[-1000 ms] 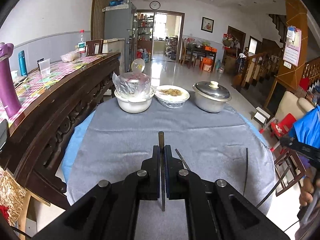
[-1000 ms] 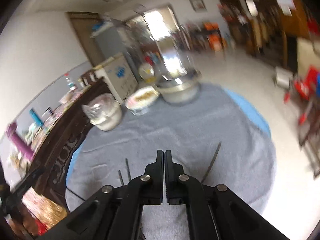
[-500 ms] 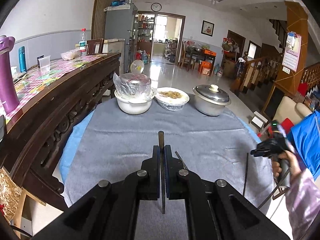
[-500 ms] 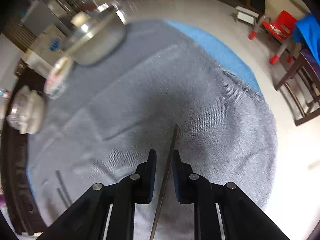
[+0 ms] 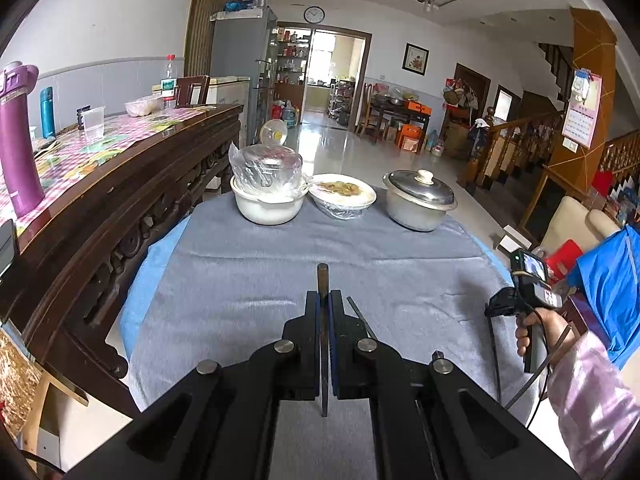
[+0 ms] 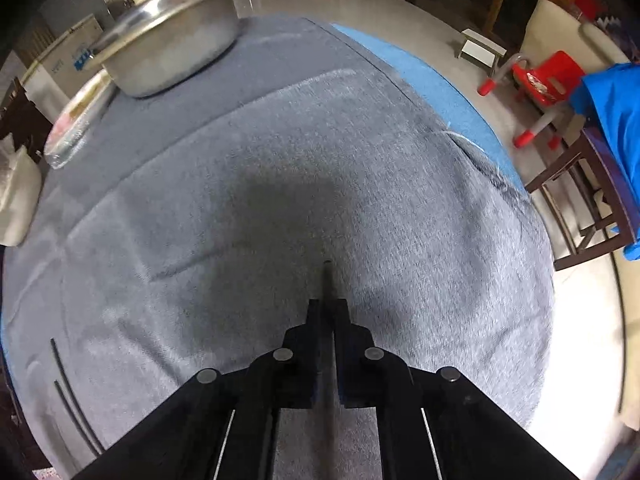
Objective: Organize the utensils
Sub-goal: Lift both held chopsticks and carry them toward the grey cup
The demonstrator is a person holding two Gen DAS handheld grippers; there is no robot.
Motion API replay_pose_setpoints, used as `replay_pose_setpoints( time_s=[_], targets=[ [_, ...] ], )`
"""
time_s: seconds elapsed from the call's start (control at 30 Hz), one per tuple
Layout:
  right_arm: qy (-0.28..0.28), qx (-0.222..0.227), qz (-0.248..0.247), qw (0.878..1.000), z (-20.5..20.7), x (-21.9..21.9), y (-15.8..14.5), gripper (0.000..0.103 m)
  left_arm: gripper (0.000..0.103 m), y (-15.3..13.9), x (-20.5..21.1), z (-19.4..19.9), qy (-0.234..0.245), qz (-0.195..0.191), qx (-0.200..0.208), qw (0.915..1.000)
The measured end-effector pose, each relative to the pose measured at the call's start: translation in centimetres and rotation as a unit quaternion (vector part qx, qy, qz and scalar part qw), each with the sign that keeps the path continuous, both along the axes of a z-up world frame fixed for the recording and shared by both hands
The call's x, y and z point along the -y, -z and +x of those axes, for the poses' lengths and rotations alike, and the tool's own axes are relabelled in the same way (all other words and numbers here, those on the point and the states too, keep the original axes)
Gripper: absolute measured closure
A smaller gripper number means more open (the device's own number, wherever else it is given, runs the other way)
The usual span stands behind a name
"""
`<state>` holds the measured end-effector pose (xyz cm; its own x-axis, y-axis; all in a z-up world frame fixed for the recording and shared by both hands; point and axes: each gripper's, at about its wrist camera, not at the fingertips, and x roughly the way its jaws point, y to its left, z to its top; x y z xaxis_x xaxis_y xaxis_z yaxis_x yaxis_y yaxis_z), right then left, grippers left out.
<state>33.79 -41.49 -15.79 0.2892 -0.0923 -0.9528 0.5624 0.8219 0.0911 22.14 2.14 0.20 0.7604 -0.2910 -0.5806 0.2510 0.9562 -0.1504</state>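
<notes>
**Chopsticks gripped on both sides, room to gather them**

Grey cloth covers the round tabletop [image 6: 280,152], dishes lined along its far edge. Each hand-held gripper is clamped on one chopstick: left [image 5: 324,312] on a brown chopstick [image 5: 323,276], right [image 6: 327,312] on a dark chopstick [image 6: 327,276]. Carry both low and level toward the loose pair [image 6: 68,388], well inside the rim; the middle is open.

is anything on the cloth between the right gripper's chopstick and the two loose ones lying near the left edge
Nothing visible. The right gripper is shut on a thin dark chopstick, and only bare grey fleece tablecloth lies between it and the two loose dark chopsticks. The lidded steel pot sits far beyond, off that path.
</notes>
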Motion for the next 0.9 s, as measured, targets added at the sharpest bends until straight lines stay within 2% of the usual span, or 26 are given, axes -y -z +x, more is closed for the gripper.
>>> replay_pose_setpoints(
  time_s=[0.17,0.33,0.4,0.5,0.73,0.9],
  targets=[
    [-0.007,0.085,-0.003,0.996,-4.7,-0.8,-3.5,0.097,0.100,-0.7,-0.6,-0.7,-0.002,-0.004,0.004,1.0000],
    [-0.023,0.185,-0.022,0.982,-10.2,-2.3,-9.5,0.097,0.100,-2.0,-0.9,-2.2,0.001,-0.005,0.021,0.9998],
    [-0.028,0.227,-0.029,0.973,-12.7,-3.1,-12.0,0.097,0.100,-2.7,-0.9,-2.9,0.003,-0.007,0.028,0.9996],
    [-0.036,0.277,-0.032,0.960,-14.1,-3.4,-14.9,0.097,0.100,-3.8,-0.9,-3.9,0.008,-0.013,0.039,0.9991],
    [-0.049,0.363,-0.029,0.930,-18.8,-4.8,-20.6,0.097,0.100,-6.9,-1.0,-6.2,0.019,-0.023,0.068,0.9972],
    [-0.071,0.434,-0.018,0.898,-22.1,-7.2,-24.6,0.097,0.100,-9.1,-1.0,-7.6,0.034,-0.036,0.088,0.9949]
  ],
)
